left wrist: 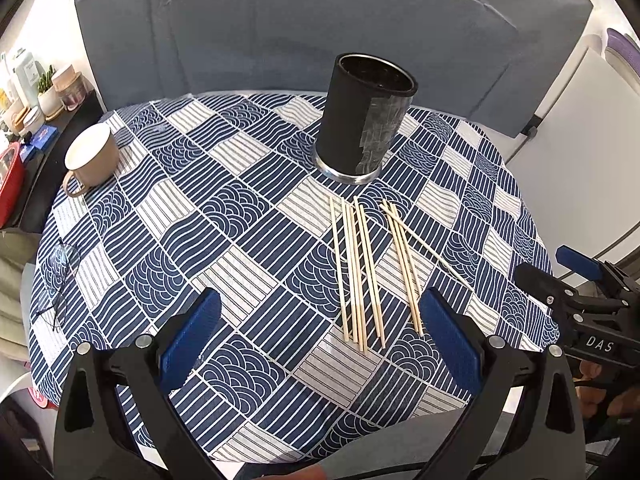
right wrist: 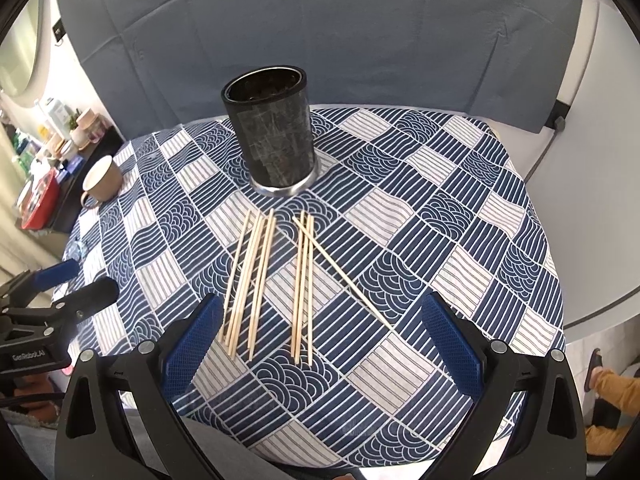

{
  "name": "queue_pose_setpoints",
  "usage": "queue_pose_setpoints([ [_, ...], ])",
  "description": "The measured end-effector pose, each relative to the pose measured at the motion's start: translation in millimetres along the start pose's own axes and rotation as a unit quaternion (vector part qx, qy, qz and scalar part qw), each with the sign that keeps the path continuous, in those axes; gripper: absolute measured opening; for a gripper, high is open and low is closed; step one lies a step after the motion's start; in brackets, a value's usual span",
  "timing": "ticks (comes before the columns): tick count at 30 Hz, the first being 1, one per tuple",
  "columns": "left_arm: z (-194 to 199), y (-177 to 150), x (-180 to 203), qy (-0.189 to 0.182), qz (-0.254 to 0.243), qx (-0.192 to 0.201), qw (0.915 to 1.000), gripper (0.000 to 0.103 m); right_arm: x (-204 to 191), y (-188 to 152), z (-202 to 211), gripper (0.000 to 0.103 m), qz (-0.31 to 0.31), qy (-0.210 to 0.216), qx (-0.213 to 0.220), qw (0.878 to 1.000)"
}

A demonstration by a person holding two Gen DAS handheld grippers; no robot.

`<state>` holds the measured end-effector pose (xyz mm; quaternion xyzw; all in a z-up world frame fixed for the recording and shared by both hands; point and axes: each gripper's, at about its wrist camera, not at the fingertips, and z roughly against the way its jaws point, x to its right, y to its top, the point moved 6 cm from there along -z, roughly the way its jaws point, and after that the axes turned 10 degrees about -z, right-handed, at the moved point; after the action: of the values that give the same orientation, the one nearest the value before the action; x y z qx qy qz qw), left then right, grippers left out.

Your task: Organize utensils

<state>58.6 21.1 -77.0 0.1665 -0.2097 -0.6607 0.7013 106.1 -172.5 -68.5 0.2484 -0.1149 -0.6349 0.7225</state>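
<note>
Several pale wooden chopsticks (left wrist: 370, 268) lie side by side on the blue patterned tablecloth (left wrist: 240, 216), just in front of an upright black cylindrical holder (left wrist: 362, 118) with a silver base. They also show in the right wrist view (right wrist: 272, 280), below the holder (right wrist: 272, 132). My left gripper (left wrist: 320, 344) is open and empty, above the near table edge, its right finger beside the chopstick ends. My right gripper (right wrist: 320, 348) is open and empty, with the near chopstick ends between its fingers. Each gripper shows in the other's view: the right (left wrist: 560, 268), the left (right wrist: 76, 280).
A beige mug (left wrist: 90, 158) stands at the table's far left. A pair of glasses (left wrist: 60, 284) lies near the left edge. A shelf with bottles and jars (left wrist: 28, 96) stands left of the table. A grey padded backrest (left wrist: 320, 20) rises behind it.
</note>
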Motion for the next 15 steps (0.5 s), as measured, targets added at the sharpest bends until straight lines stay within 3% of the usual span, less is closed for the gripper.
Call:
queue_pose_setpoints([
  [8,-12,1,-7,-0.003,0.009,-0.022,0.9997,0.097,5,7,-12,0.095,0.0,-0.009,-0.013,1.0],
  [15,-35,-8,-4,-0.024,0.007,-0.072,0.9971,0.097,11,7,-29,0.095,-0.002,-0.017,-0.038,0.999],
])
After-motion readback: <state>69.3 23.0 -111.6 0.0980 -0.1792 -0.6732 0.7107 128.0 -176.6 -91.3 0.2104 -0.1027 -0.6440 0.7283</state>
